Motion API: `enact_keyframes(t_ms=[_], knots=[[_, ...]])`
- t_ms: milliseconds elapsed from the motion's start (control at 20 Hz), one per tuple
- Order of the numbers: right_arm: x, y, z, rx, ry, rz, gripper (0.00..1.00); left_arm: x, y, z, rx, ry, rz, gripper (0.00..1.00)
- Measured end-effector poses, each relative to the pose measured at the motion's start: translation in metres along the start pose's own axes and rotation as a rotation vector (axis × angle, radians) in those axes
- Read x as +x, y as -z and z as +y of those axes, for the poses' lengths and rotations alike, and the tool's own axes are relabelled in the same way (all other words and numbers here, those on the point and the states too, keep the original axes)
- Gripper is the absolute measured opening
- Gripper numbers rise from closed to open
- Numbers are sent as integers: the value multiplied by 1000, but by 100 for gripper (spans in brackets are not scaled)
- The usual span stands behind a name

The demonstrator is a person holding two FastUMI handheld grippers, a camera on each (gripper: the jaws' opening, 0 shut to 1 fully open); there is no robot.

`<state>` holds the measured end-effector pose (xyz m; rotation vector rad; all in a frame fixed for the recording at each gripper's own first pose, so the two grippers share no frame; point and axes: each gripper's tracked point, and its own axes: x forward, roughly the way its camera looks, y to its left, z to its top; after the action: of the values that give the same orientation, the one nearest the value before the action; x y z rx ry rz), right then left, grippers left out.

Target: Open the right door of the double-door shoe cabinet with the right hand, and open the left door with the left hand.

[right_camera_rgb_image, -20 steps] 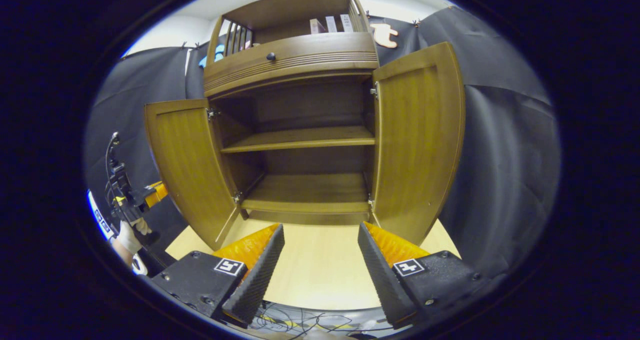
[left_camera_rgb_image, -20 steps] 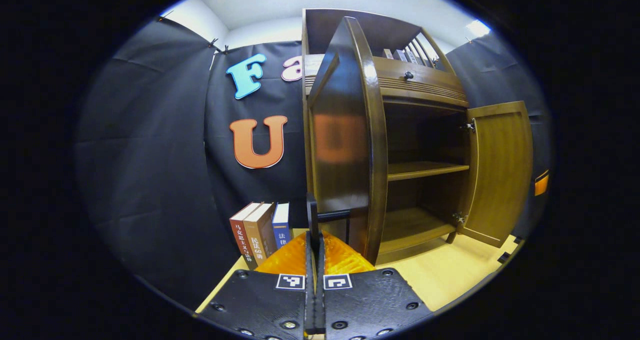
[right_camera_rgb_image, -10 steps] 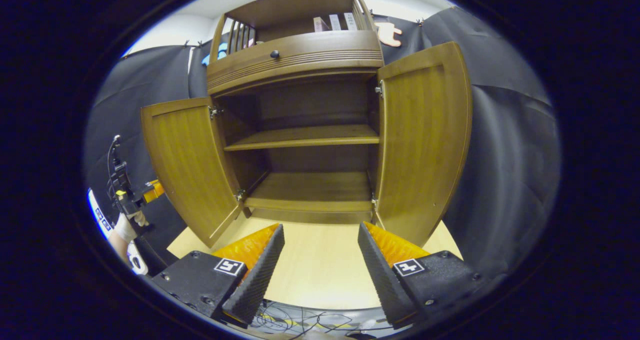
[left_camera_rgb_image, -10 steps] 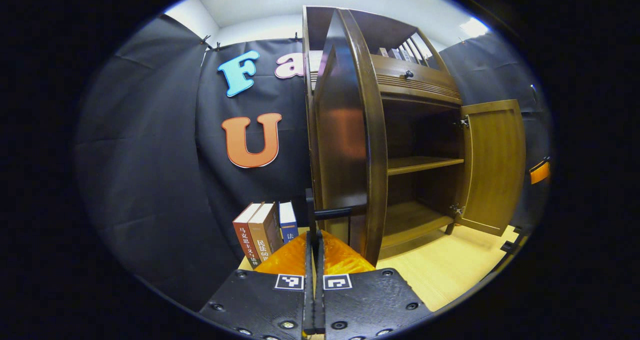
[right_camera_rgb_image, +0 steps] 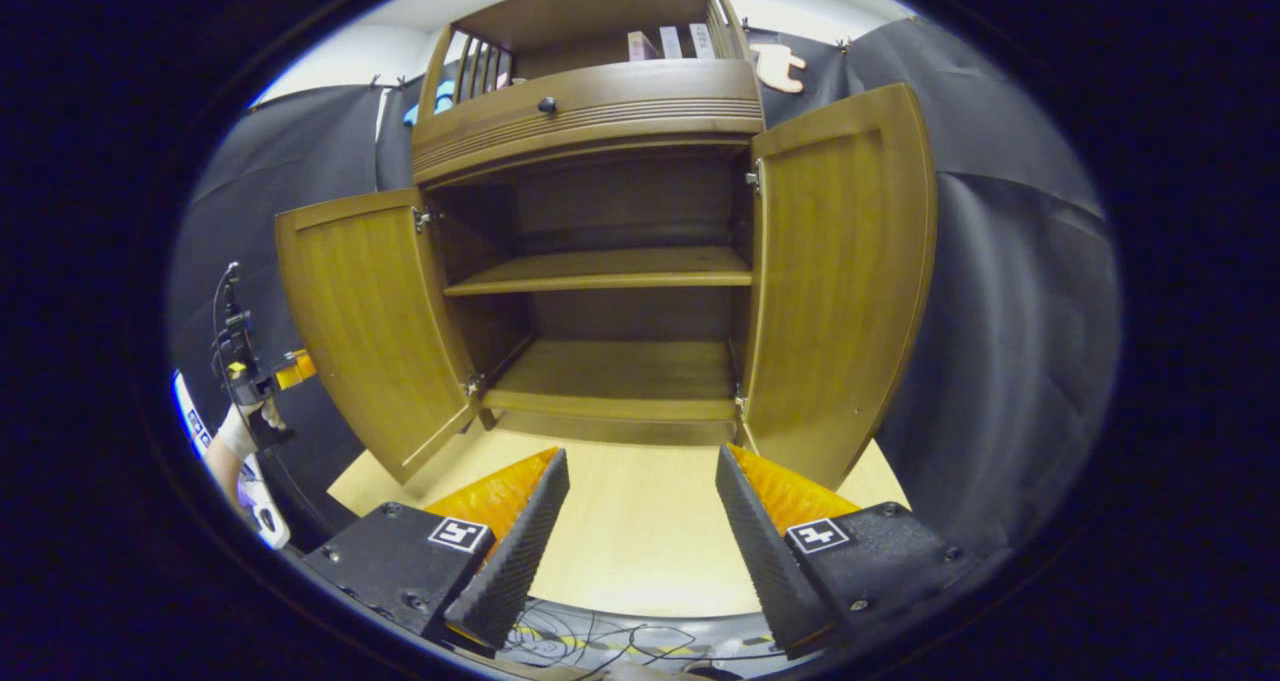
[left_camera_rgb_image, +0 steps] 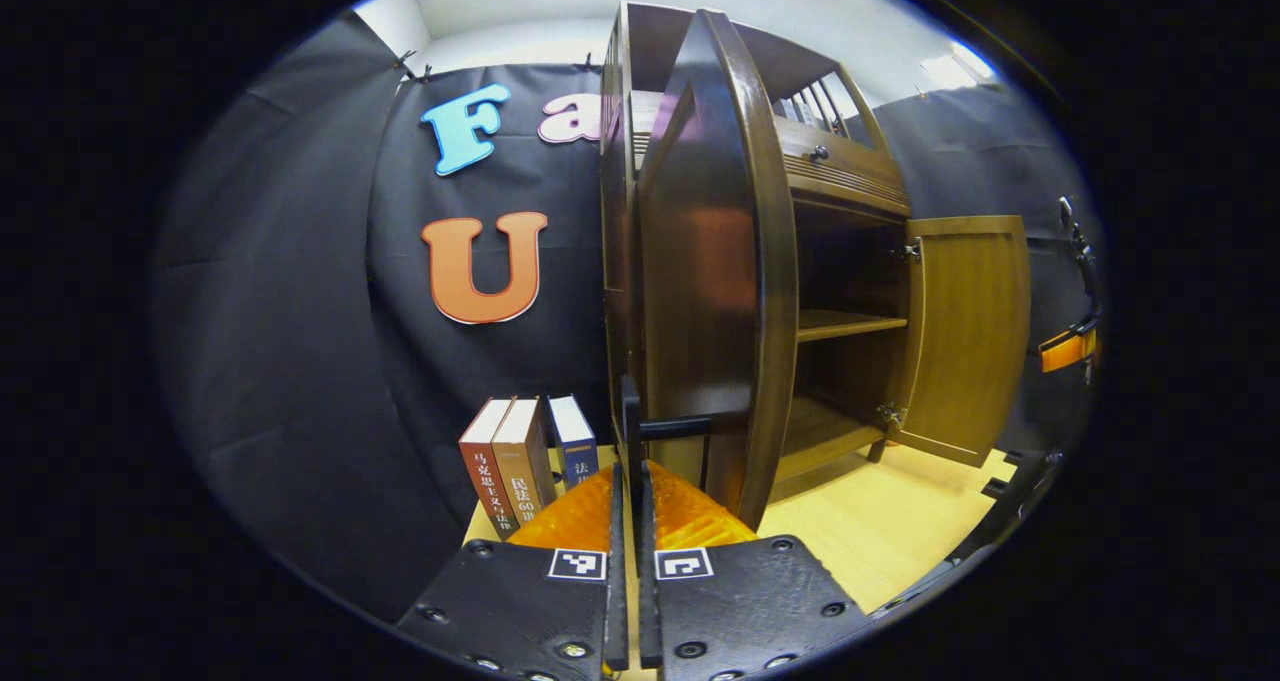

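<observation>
The wooden shoe cabinet (right_camera_rgb_image: 600,111) stands with both doors swung wide and its two shelves bare. In the right gripper view the left door (right_camera_rgb_image: 370,321) and right door (right_camera_rgb_image: 840,281) flank the opening. My right gripper (right_camera_rgb_image: 640,456) hangs open above the table in front, holding nothing. In the left gripper view the left door (left_camera_rgb_image: 710,261) is seen nearly edge-on, and my left gripper (left_camera_rgb_image: 628,476) is shut on its black handle (left_camera_rgb_image: 670,426), with only a thin slit between the fingers. The right door (left_camera_rgb_image: 965,331) stands open beyond. The left gripper (right_camera_rgb_image: 255,376) and a gloved hand also appear far left.
Three books (left_camera_rgb_image: 520,461) stand upright on the light wooden table (right_camera_rgb_image: 640,551) left of the cabinet, close behind the open left door. A drawer with a dark knob (right_camera_rgb_image: 547,106) sits above the doors. Cables (right_camera_rgb_image: 600,646) lie below the table's front edge.
The left door has swung further outward with my left gripper on its handle, and a thin slit now shows between that gripper's fingers. The right gripper has barely moved.
</observation>
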<state>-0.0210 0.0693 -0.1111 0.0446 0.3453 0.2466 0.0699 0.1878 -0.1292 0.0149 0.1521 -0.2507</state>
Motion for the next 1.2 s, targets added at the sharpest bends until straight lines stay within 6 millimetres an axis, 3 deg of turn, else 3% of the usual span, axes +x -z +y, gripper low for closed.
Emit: enact_keyframes(t_ms=[50,200,250,300,400,450,500,600,700,850,950,1200], knots=[[1,0,0,0,-1,1,94,-2,9,4,3,5,34,10],[0,-1,0,-5,-7,-6,94,-21,15,14,10,6,53,48],[1,-3,-1,-16,-1,-14,94,-29,18,15,10,-4,65,89],[2,-5,-3,-29,5,-21,94,-37,21,16,8,-20,77,91],[5,-9,-3,-45,8,-33,94,-58,14,11,16,-75,70,84],[5,-10,-1,-47,5,-40,94,-66,6,6,25,-114,52,100],[7,-13,0,-47,5,-47,94,-74,3,3,33,-166,57,96],[12,-18,3,-47,2,-59,94,-87,-12,-15,64,-251,44,95],[17,-23,6,-41,-11,-67,94,-91,-38,-47,77,-268,-8,95],[21,-31,10,-32,-18,-91,94,-79,-70,-103,78,-241,-76,96],[22,-37,8,-25,-8,-107,94,-59,-83,-148,39,-186,-92,96],[13,-58,-9,-19,41,-170,94,-30,-72,-201,-36,-170,-37,96]])
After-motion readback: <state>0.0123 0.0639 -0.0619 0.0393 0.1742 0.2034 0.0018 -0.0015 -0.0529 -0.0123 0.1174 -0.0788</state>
